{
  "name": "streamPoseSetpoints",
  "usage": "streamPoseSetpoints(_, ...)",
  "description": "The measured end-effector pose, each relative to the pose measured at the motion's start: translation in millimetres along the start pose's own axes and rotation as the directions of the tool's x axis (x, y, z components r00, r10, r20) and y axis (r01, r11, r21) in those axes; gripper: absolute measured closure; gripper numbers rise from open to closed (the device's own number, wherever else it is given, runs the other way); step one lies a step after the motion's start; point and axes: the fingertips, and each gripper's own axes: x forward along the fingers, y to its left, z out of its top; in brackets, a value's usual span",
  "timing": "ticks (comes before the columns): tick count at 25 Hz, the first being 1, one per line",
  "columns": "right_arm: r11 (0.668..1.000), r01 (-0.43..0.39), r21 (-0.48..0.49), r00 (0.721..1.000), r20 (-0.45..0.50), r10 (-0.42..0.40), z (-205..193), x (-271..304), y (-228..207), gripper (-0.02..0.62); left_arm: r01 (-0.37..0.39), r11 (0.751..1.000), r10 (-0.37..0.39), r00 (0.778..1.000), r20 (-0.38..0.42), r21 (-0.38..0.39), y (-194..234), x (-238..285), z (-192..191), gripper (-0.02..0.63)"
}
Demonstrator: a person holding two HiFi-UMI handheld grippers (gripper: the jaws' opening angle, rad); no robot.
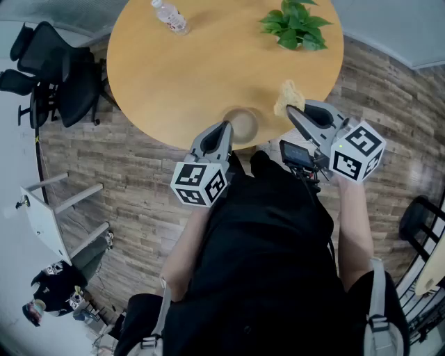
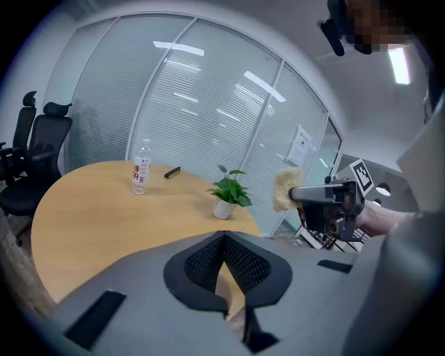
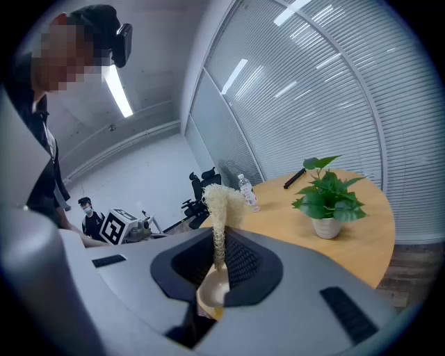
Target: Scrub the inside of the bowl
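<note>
While the bowl (image 1: 243, 125) sits at the round counter's (image 1: 174, 83) near edge, a gripper hangs on either side of it.
The left gripper (image 1: 224, 126) has its fingers closed together on nothing, tips just beside the bowl's left rim. The right gripper (image 1: 292, 111), right of the bowl, pinches a pale loofah pad (image 1: 288, 96) that sticks out past its fingers. A potted plant (image 1: 295, 26) and a water bottle (image 1: 170, 15) stand far back.

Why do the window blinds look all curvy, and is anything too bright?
Left gripper view: the wide lens bends the blinds, corners go black, the ceiling light glares. Right gripper view: same bending, another bright light strip. Head view: the round table bulges, evenly lit.
</note>
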Motion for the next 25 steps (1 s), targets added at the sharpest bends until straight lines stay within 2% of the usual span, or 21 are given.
streamPoseSetpoints(10,1.0,-0.015,0.013,1.0,0.007,0.015,-1,5,4,0.558,-0.028,0.999,0.027,0.999,-0.046,-0.024,9,1,-12,0.594)
streamPoseSetpoints(21,0.999,-0.024,0.037,1.0,-0.01,0.024,-10,9,7,0.558,-0.061,0.992,0.045,0.989,-0.139,-0.112,27,3,-41,0.592)
streamPoseSetpoints(25,0.999,-0.021,0.04,1.0,-0.014,0.022,-11,9,8,0.558,-0.075,0.981,0.044,0.983,-0.176,-0.177,35,3,-54,0.586)
